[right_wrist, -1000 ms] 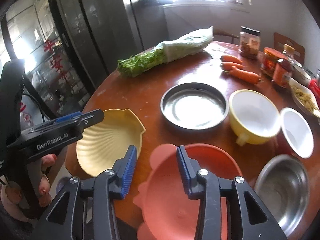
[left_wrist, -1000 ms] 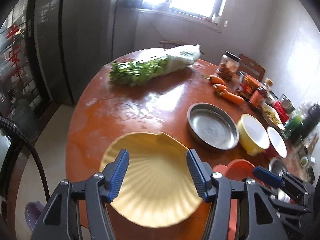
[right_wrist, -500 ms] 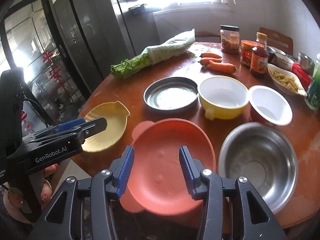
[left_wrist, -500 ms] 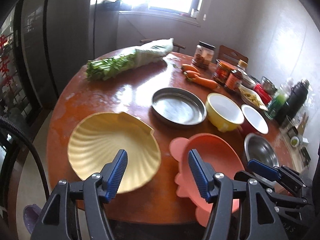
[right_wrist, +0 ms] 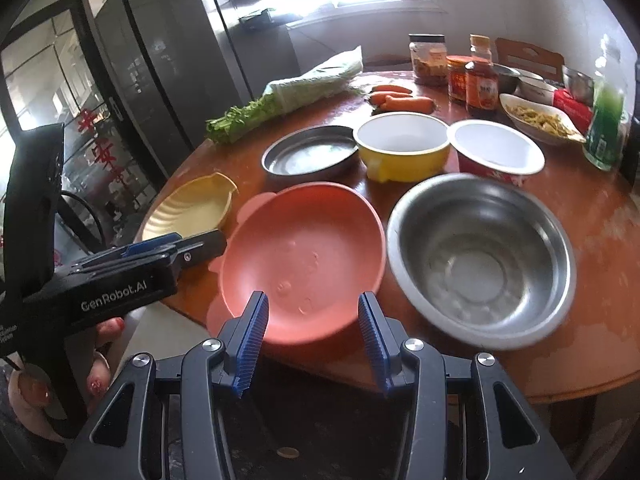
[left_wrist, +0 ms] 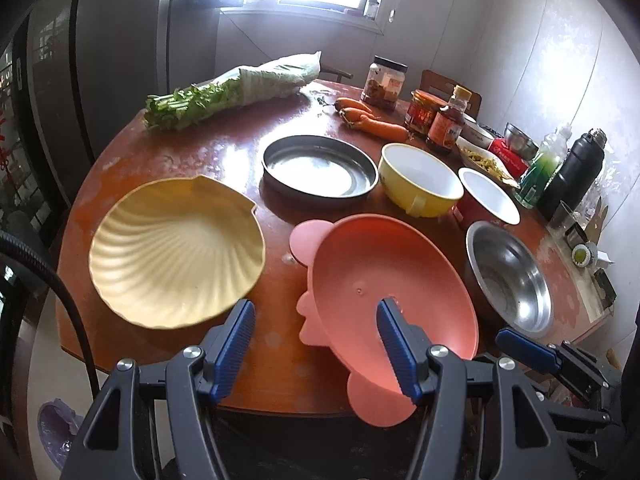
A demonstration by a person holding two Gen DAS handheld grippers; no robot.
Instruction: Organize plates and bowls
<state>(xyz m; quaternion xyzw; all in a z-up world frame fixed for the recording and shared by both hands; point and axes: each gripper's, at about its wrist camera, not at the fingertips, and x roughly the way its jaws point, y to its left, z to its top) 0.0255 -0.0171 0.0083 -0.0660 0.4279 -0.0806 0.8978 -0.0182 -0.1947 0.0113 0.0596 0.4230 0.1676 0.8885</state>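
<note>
Worktop (left_wrist: 224,148): round and reddish, carrying plates and bowls along its near half.
Left gripper (left_wrist: 314,346): hovering at the near edge, fingers spread apart, gripping nothing.
Right gripper (right_wrist: 312,338): hanging just short of the pink plate (right_wrist: 302,256), fingers wide apart, nothing between them.
Pink plate: lying at the near edge, overhanging it slightly.
Yellow shell plate (left_wrist: 176,250): sitting to its left.
Steel bowl (right_wrist: 480,256): sitting just beside the pink plate on the right.
Metal pan (left_wrist: 320,166), yellow bowl (left_wrist: 420,178), red bowl (left_wrist: 486,196): standing in a row behind.
</note>
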